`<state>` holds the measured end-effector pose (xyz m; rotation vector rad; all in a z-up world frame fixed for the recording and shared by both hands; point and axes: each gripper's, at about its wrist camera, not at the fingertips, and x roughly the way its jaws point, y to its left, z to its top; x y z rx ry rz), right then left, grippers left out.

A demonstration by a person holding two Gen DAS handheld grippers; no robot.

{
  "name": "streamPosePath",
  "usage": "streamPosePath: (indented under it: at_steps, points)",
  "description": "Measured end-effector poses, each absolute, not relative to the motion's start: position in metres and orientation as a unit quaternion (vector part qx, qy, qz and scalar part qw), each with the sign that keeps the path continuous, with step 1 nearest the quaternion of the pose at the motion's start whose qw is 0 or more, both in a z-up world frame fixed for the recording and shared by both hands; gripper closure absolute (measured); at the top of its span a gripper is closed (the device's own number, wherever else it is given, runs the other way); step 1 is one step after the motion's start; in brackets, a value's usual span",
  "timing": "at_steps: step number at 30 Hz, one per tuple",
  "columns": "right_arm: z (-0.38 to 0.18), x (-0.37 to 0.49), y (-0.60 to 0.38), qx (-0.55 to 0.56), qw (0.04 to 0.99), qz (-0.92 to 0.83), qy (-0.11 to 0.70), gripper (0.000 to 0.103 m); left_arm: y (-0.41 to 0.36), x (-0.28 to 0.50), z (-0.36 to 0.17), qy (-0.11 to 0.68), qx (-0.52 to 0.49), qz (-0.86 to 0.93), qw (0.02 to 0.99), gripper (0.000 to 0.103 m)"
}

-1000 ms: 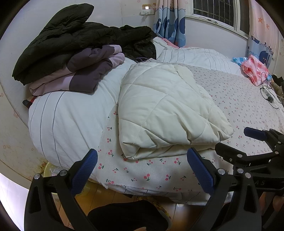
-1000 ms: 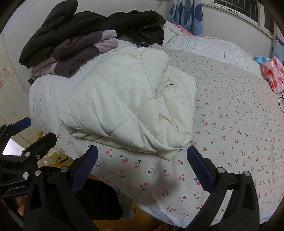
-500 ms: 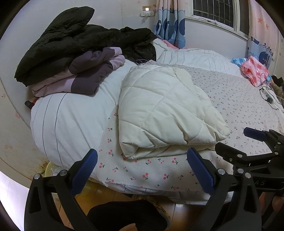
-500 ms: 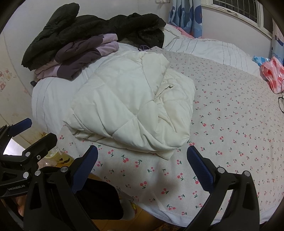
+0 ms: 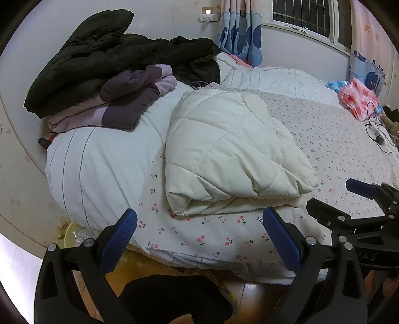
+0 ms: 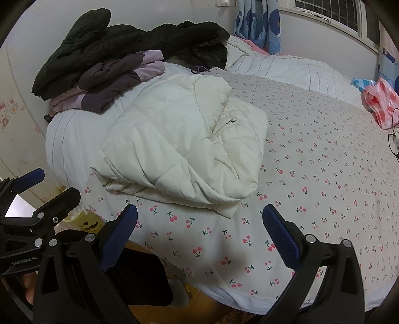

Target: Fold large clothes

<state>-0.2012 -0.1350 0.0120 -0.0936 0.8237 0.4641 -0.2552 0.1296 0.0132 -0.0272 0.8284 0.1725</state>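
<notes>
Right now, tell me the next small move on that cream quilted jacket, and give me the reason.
Probably move both grippers forward to the cream quilted jacket. It already lies folded in a compact bundle on the cherry-print sheet, and the left gripper and right gripper are both open, empty and short of its near edge. Lifting it toward the folded purple garment looks like the likely follow-up.

Cherry-print sheet (image 6: 324,174), pink plastic bag (image 5: 359,102), blue curtain (image 5: 240,32), window (image 5: 304,15).

Bare cherry-print sheet (image 6: 324,154) lies right of folded jacket (image 6: 189,139); clothes pile (image 6: 119,57) behind
</notes>
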Motion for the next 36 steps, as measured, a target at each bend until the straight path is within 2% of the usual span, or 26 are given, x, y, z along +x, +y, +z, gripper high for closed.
streamPosePath:
  at_steps: [36]
  points:
    - [0.003,-0.199,-0.152,-0.020,0.890,0.217,0.400,0.006,0.101,-0.253,0.018,0.392,0.003,0.090,0.916,0.007]
